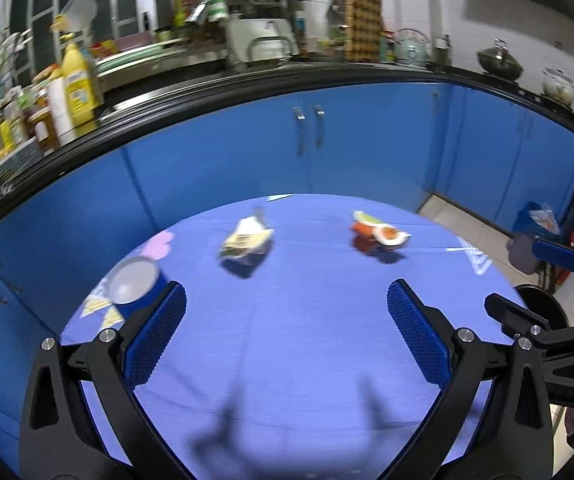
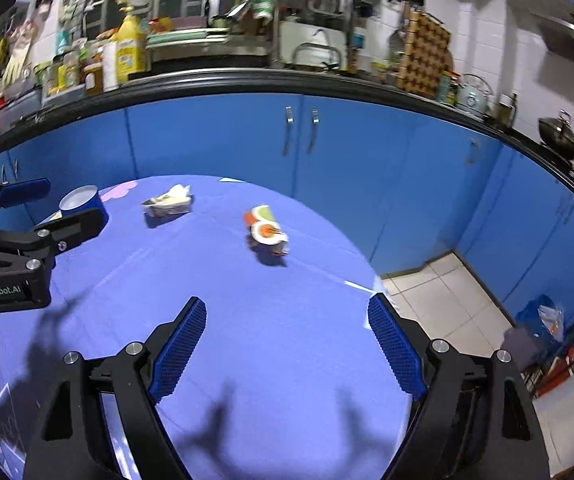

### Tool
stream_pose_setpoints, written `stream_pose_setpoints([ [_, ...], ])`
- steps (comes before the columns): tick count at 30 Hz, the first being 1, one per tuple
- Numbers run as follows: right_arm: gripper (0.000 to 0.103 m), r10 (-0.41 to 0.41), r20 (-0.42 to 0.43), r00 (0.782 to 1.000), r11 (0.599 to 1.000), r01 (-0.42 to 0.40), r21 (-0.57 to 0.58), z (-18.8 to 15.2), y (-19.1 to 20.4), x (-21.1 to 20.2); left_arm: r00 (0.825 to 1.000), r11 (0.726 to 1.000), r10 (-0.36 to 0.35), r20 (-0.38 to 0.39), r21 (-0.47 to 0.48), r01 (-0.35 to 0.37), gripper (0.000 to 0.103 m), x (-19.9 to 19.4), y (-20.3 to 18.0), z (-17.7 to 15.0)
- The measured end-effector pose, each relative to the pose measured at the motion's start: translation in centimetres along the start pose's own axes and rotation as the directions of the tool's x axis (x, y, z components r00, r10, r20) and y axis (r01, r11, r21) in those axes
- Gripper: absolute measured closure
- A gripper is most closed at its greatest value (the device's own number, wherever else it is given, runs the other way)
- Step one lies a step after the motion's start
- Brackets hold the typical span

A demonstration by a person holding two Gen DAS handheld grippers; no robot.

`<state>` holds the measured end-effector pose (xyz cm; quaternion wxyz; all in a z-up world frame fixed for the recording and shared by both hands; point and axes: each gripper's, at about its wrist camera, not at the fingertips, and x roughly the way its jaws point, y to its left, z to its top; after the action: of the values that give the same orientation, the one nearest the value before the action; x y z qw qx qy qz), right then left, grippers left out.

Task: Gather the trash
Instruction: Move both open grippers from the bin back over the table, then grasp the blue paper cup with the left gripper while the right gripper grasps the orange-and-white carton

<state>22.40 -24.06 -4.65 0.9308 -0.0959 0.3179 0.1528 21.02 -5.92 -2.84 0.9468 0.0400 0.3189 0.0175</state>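
Two pieces of trash lie on the blue tablecloth [image 1: 287,340]. A crumpled white and yellow wrapper [image 1: 247,241] lies toward the far left; it also shows in the right wrist view [image 2: 168,202]. A crumpled orange, green and white wrapper [image 1: 379,232] lies to its right, also in the right wrist view [image 2: 267,230]. A blue cup with a white inside [image 1: 135,282] stands at the left edge [image 2: 83,202]. My left gripper [image 1: 287,312] is open and empty, short of the trash. My right gripper [image 2: 287,332] is open and empty, also short of it.
Blue cabinets [image 1: 307,148] under a black counter with bottles [image 1: 75,84] stand behind the table. Tiled floor [image 2: 447,296] lies to the right, with a blue bag [image 2: 543,318] by the cabinets. A black stool [image 1: 543,308] stands at the table's right.
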Motion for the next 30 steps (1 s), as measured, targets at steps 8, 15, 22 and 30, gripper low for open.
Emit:
stream_pose_setpoints([
  [8,0.022,0.021,-0.028,0.999,0.999,-0.022,-0.038,1.9,3.2,3.4,0.997,0.995,0.071,-0.019,-0.063,-0.072,0.004,1.6,6.2,-1.1],
  [15,0.022,0.009,-0.072,0.997,0.999,-0.013,-0.049,3.0,4.2,7.3,0.993,0.985,0.107,-0.055,-0.134,-0.113,0.004,4.4,10.9,-1.6],
  [22,0.022,-0.022,-0.114,0.993,0.999,0.019,-0.034,4.2,3.6,11.7,0.987,0.972,0.114,-0.117,-0.193,-0.135,0.004,8.5,14.5,-1.9],
  [30,0.022,-0.028,-0.139,0.99,0.999,0.024,-0.029,5.0,3.1,15.4,0.982,0.965,0.105,-0.156,-0.222,-0.139,0.007,12.1,16.2,-2.1],
])
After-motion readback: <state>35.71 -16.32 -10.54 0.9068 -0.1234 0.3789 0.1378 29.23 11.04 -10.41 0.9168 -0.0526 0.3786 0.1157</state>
